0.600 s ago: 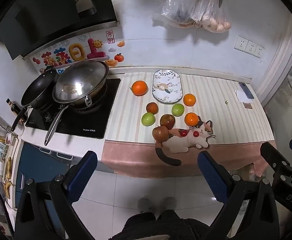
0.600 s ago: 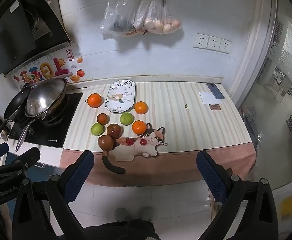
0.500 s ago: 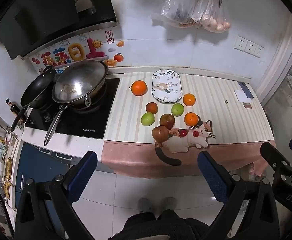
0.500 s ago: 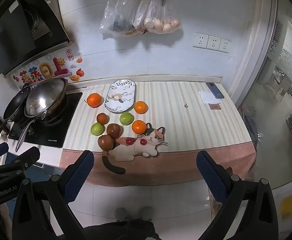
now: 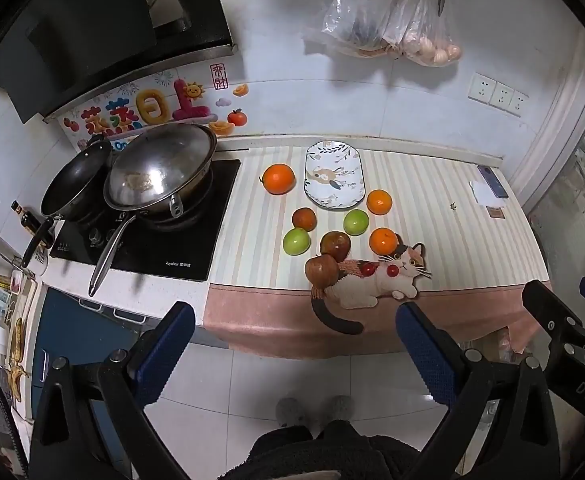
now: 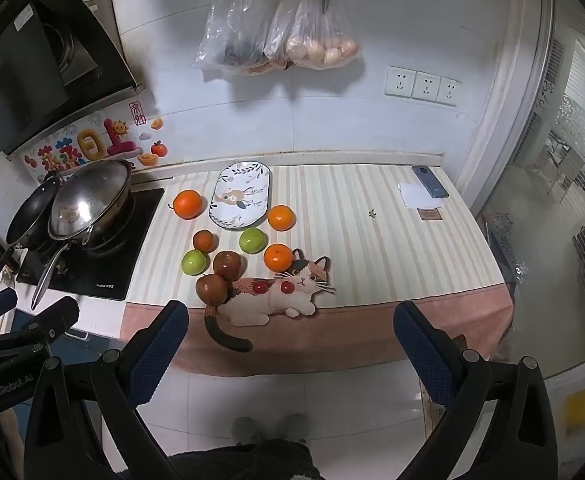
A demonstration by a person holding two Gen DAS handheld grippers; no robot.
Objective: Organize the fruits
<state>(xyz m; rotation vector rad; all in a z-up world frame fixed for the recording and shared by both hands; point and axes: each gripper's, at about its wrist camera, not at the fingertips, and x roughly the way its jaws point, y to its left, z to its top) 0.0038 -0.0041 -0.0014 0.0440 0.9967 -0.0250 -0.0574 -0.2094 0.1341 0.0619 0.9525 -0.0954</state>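
Fruit lies loose on the striped counter mat [image 5: 444, 184], all of it outside the patterned oval ceramic plate [image 5: 334, 178]: three round oranges, the largest [image 5: 278, 179] just left of the plate, two green apples [image 5: 356, 222] and three dark red apples, the nearest one [image 5: 321, 271] resting at the edge of a cat-shaped trivet [image 6: 276, 300]. We judge these firm, smooth and apt to roll, light enough for one claw; we would close across the widest part of each, from above, with gentle pressure so the skin does not bruise.

Our left gripper [image 5: 294, 344] and right gripper [image 6: 290, 342] both hang out over the floor, short of the counter, fingers spread wide and holding nothing.

Room is good on the right half of the mat. On the left, the steel wok [image 5: 160, 170] on the black cooktop [image 5: 196, 248] crowds the big orange, and the front fruit sits near the counter's edge, where a nudge could send it off.
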